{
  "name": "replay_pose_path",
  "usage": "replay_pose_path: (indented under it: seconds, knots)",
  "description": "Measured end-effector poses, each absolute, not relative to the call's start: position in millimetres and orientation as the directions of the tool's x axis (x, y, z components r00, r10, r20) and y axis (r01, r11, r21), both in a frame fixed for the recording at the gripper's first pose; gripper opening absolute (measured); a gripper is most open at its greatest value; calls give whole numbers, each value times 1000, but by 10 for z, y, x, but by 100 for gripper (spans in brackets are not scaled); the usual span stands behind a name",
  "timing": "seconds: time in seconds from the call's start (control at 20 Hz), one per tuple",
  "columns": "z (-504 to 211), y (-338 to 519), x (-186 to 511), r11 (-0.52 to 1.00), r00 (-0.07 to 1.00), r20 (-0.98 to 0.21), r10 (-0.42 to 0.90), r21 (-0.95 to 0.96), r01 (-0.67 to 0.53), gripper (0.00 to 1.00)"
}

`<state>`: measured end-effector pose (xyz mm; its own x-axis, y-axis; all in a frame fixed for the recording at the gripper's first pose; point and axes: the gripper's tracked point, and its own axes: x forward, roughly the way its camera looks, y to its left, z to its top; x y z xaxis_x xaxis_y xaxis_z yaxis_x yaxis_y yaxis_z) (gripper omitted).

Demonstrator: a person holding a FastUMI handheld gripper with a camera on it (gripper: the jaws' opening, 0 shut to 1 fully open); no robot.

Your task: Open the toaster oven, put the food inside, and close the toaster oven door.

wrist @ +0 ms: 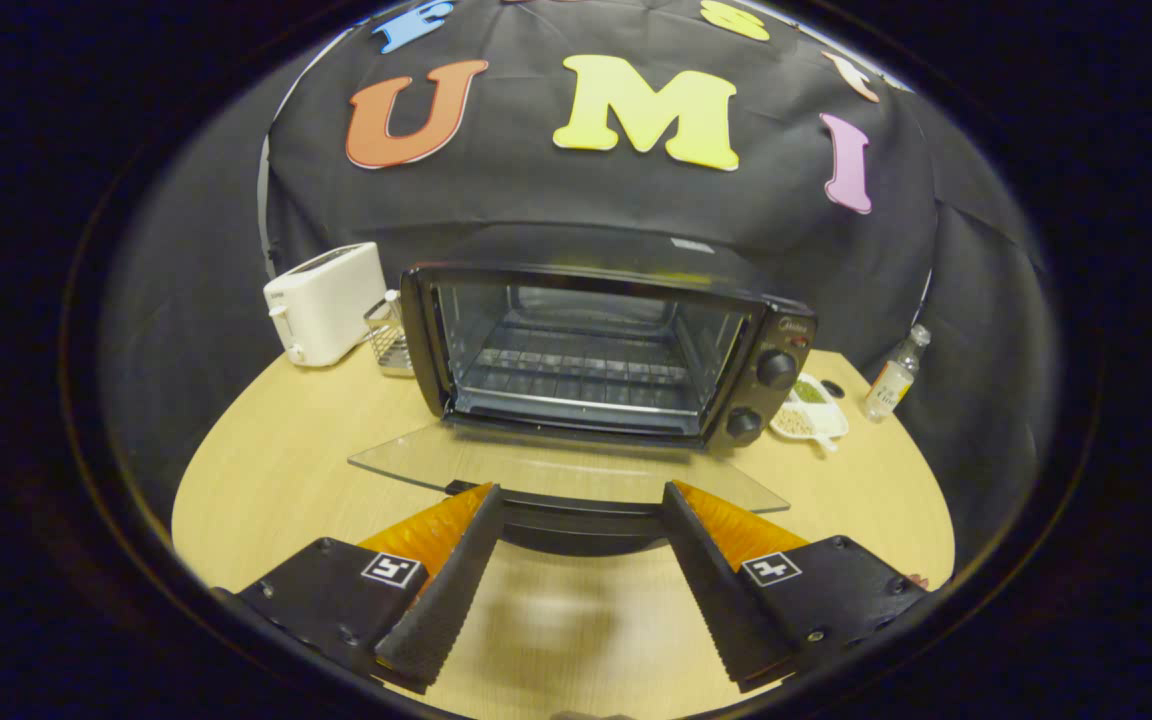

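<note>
while the toaster oven [606, 345] stands toward the far edge of the tabletop [266, 480], its glass door [566, 465] lies folded flat toward the gripper [576, 510], handle [576, 520] running crosswise between the spread fingers, neither pressing it; cavity and rack sit straight beyond, empty; white toaster [326, 300] far left, dish [811, 410] and bottle [894, 375] far right; food item not identified with certainty

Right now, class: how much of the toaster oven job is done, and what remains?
Done: the toaster oven stands open, its glass door folded flat. In hand: the gripper is open, fingers at the door handle. Left: putting the food inside and closing the door.
</note>
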<state>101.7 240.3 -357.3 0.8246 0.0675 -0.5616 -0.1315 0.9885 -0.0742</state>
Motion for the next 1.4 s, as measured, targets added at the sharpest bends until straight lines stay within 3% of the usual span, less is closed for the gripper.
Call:
replay_pose_path:
  seconds: [0.6,1.05,1.4]
  knots:
    - [-4320,2324,870,994,692,-718,78,1,-111,100]
    - [-4361,2325,864,990,691,-718,82,-24,-141,100]
    - [-3766,1840,919,981,770,-628,110,-55,-185,100]
